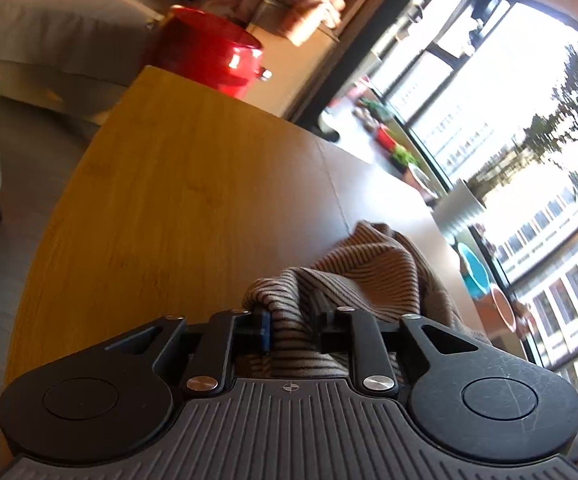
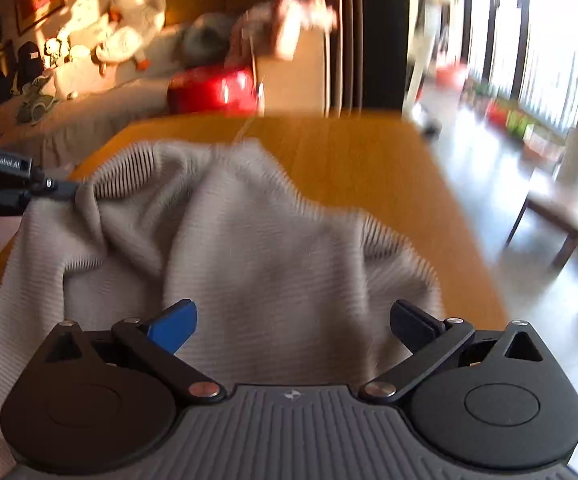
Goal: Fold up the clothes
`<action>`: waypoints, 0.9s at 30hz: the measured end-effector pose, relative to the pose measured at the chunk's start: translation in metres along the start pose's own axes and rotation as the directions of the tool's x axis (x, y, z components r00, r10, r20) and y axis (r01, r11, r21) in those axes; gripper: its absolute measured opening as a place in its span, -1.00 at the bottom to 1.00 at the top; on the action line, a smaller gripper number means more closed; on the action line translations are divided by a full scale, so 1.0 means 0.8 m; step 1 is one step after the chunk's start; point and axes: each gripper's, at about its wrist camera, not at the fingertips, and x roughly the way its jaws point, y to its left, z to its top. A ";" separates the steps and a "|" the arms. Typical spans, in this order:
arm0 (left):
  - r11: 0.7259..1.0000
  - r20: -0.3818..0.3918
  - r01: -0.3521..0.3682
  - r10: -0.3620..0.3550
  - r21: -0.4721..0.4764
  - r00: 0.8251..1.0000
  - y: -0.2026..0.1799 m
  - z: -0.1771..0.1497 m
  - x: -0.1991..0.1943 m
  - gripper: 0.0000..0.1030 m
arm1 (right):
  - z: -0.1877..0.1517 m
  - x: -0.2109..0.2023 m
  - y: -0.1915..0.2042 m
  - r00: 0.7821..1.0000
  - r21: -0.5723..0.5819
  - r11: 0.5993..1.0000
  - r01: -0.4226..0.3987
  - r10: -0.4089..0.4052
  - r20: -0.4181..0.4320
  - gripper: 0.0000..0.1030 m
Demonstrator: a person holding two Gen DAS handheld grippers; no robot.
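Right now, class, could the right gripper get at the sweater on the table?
Probably yes: the right gripper is open with the sweater directly beneath and nothing between them.

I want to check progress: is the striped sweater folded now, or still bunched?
Bunched, not folded. The sweater lies in loose heaped wrinkles on the wooden table, one edge pinched by the left gripper.

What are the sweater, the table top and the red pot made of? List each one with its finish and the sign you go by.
Sweater: a ribbed knit, beige, matte and soft; fine ridges and limp folds show it. The fibre cannot be told.
Table top: wood or a wood-look veneer, honey-toned, smooth satin; grain lines run along it.
Red pot: probably enamelled or painted metal, glossy; it carries sharp bright highlights.
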 end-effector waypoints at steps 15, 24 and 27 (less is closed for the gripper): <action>0.998 -0.023 -0.010 0.008 -0.058 1.000 0.015 0.010 0.014 -0.59 | 0.072 0.068 0.020 0.999 -0.211 0.977 0.030 -0.026 0.023 -0.84; 1.000 -0.067 0.005 -0.007 -0.030 0.998 0.023 0.029 0.007 -0.19 | 0.119 0.133 -0.081 0.978 -0.082 0.975 0.207 -0.204 0.044 -0.84; 0.999 -0.055 -0.006 0.009 0.046 0.998 0.002 0.032 -0.011 0.49 | 0.099 0.161 -0.085 0.979 -0.081 0.976 0.202 -0.202 0.006 -0.83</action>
